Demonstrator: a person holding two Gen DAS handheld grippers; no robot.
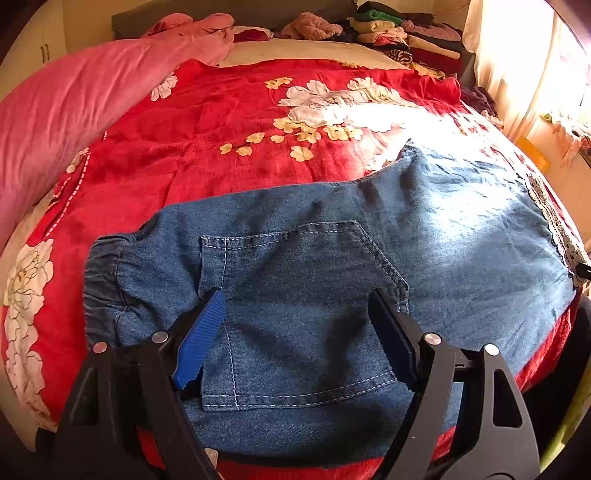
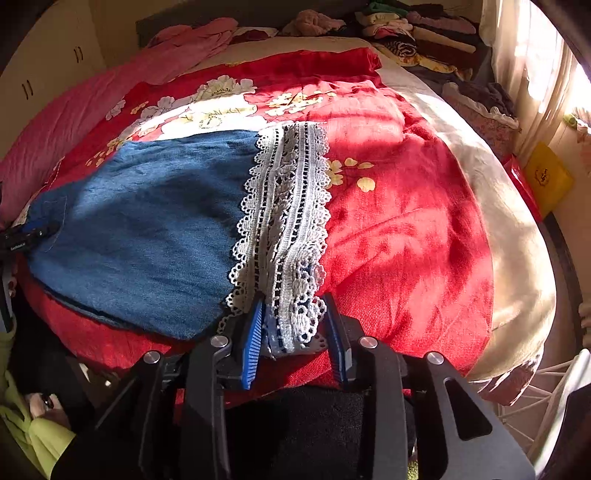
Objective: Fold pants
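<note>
Pants (image 1: 332, 236), blue denim with a white lace hem (image 2: 284, 221), lie flat across the near edge of the red floral bedspread (image 1: 221, 110), elastic waist to the left, hem to the right, near side close to the mattress edge. Left gripper (image 1: 297, 306) sits over the back pocket (image 1: 295, 295) with fingers wide apart, tips on or just above the denim, nothing clamped. Right gripper (image 2: 291, 314) straddles the near corner of the lace hem, fingers partly apart with lace between them; can't tell if the pads actually press, looks loose. Risks: right side closes on the lace only, the denim layer under it stays behind and the fold comes up uneven, or the open lacework snags on the ribbed pads. Left gripper is mid-pocket, so closing there likely pinches only the top layer and bunches it. Pulling toward the near edge could drag the pants off the bed. Pink quilt (image 1: 74, 103) and clothes pile (image 1: 406, 33) are well apart, no interference.
</note>
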